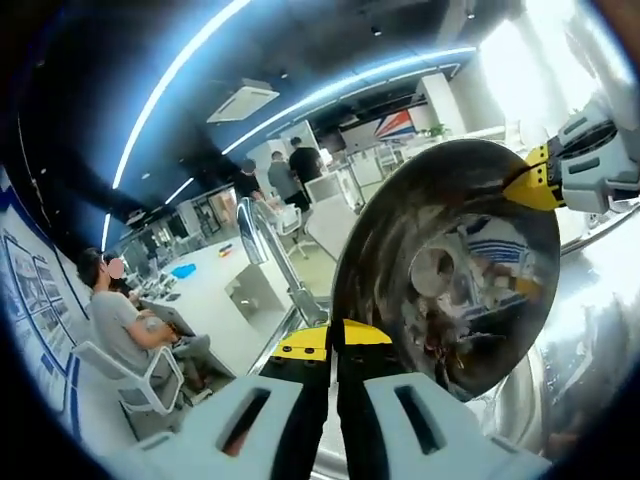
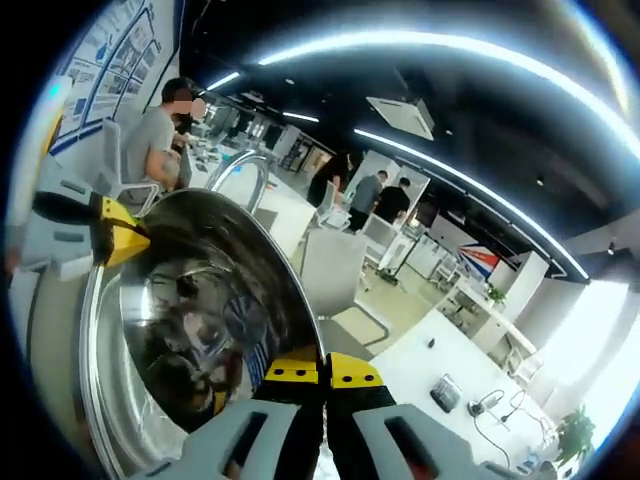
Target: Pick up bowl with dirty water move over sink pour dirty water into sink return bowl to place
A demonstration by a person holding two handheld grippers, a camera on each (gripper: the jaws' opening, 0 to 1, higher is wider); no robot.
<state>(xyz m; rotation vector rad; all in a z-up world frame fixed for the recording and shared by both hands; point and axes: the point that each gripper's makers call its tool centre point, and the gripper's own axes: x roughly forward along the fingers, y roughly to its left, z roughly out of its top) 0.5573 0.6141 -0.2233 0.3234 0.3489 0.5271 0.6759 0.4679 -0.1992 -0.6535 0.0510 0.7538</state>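
Note:
A shiny steel bowl (image 1: 450, 270) is tipped steeply on its side, its inside facing the left gripper view, with dark smears and reflections in it. My left gripper (image 1: 335, 342) is shut on the bowl's near rim. My right gripper (image 1: 545, 180) comes in from the right and clamps the opposite rim. In the right gripper view the bowl (image 2: 190, 320) stands on edge at the left, my right gripper (image 2: 322, 372) is shut on its rim, and the left gripper (image 2: 115, 238) pinches the far rim. A curved faucet (image 1: 262, 238) (image 2: 238, 165) rises just behind the bowl.
Bright steel of the sink (image 1: 590, 300) lies under the bowl. A person (image 1: 118, 315) (image 2: 160, 130) sits at a white table (image 1: 215, 275) beyond the faucet. Several people (image 2: 375, 195) stand further back among chairs and desks.

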